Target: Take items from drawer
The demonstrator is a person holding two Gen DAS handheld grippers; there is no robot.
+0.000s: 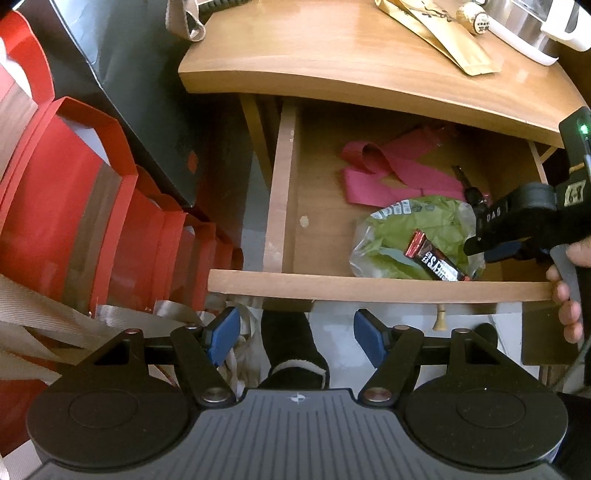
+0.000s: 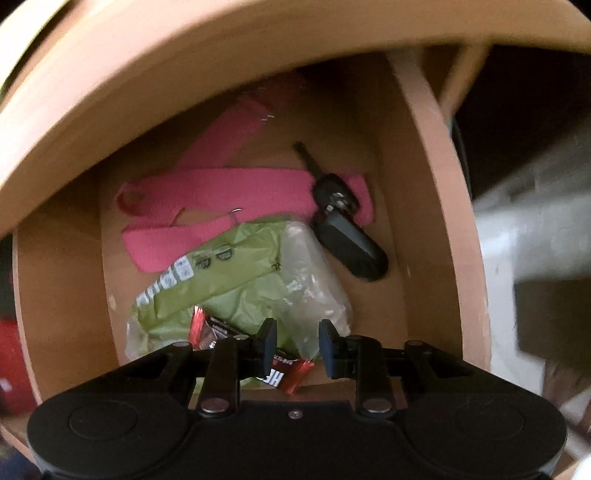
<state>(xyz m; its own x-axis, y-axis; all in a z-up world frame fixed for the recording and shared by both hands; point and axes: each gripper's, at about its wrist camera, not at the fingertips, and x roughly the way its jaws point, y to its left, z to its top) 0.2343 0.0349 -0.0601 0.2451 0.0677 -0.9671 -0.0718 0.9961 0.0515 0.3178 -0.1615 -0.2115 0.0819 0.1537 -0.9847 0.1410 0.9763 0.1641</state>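
Note:
The wooden drawer (image 1: 369, 290) is pulled out. Inside lie a pink strap (image 1: 399, 173) (image 2: 221, 188), a black car key (image 1: 471, 190) (image 2: 347, 229), a crumpled green plastic bag (image 1: 417, 225) (image 2: 236, 266) and, on top of the bag, a red and brown chocolate bar (image 1: 436, 260) (image 2: 280, 376). My right gripper (image 1: 484, 251) (image 2: 298, 341) points down into the drawer just over the bar's end. Its jaws are narrowly apart and still widening, with nothing pressed between the pads. My left gripper (image 1: 295, 336) hangs open in front of the drawer, holding nothing.
Red paper bags (image 1: 74, 221) and a black bag (image 1: 140, 74) stand left of the drawer. The desk top (image 1: 332, 48) above carries gold packets (image 1: 443, 40) and a kettle (image 1: 535, 26). A foot in a black slipper (image 1: 291, 347) is below the left gripper. A hand (image 1: 569, 295) grips the right tool.

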